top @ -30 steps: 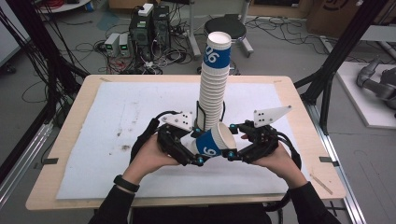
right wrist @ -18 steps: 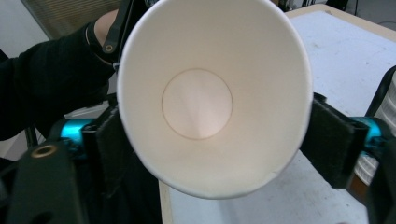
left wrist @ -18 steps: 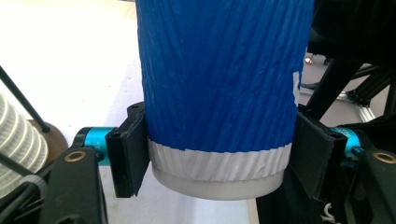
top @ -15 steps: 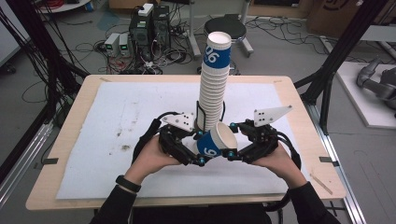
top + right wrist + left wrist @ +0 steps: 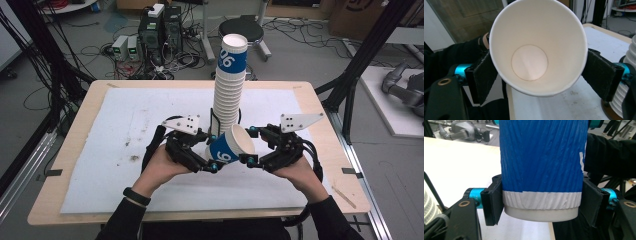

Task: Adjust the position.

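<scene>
So I've got a single blue-and-white paper cup [image 5: 231, 148] held on its side between both grippers, just above the white mat [image 5: 100, 145] near the front middle of the table [image 5: 65, 125]; my left gripper [image 5: 209, 161] is clamped on the cup's base end, pads [image 5: 492, 202] pressing both sides; my right gripper [image 5: 248, 145] has its jaws touching the rim on either side, looking straight into the open mouth; the tall stack of cups [image 5: 229, 85] stands upright right behind, just past the held cup.
</scene>
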Demonstrator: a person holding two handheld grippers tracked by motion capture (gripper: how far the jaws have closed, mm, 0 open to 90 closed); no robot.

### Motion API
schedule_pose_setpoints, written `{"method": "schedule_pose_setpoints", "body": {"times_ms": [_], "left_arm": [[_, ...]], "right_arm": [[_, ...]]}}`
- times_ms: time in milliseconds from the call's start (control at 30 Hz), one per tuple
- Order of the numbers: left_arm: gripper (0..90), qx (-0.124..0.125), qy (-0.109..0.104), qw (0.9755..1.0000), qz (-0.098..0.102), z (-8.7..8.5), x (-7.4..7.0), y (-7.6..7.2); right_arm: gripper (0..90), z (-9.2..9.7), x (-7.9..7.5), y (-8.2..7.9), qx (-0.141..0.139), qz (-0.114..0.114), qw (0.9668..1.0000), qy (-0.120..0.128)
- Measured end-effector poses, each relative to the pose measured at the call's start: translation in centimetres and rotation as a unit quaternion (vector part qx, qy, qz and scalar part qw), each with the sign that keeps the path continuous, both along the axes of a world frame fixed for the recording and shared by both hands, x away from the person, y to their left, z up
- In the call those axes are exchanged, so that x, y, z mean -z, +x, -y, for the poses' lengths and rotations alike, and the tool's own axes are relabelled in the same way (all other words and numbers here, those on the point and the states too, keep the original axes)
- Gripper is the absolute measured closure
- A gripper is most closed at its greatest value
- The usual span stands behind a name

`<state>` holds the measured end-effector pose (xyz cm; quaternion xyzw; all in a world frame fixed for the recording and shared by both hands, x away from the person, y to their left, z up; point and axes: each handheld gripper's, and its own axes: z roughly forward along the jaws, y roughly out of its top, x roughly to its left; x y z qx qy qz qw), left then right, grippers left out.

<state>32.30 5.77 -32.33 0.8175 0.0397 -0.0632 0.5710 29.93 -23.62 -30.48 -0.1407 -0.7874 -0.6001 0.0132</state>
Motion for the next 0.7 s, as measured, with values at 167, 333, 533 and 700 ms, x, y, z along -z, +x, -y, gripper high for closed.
{"method": "schedule_pose_setpoints", "body": {"times_ms": [167, 333, 533, 700], "left_arm": [[29.3, -0.014, -0.018, 0.9997, -0.009, -0.6, 0.2, 0.3], [29.3, -0.025, -0.056, 0.9980, -0.014, -1.4, 0.1, 0.6], [29.3, -0.027, -0.078, 0.9965, -0.013, -1.4, -0.1, 0.4], [29.4, -0.023, -0.084, 0.9961, -0.015, -1.0, 0.0, 0.3]], "right_arm": [[16.8, 0.4, 0.0, 0.2, 0.006, 0.002, 1.0000, 0.006], [16.7, 0.7, 0.1, 0.2, 0.017, 0.002, 0.9996, 0.022], [16.8, 0.5, 0.4, 0.4, 0.021, -0.016, 0.9988, 0.043], [16.7, -0.1, 0.5, 0.1, 0.014, -0.019, 0.9979, 0.061]]}}
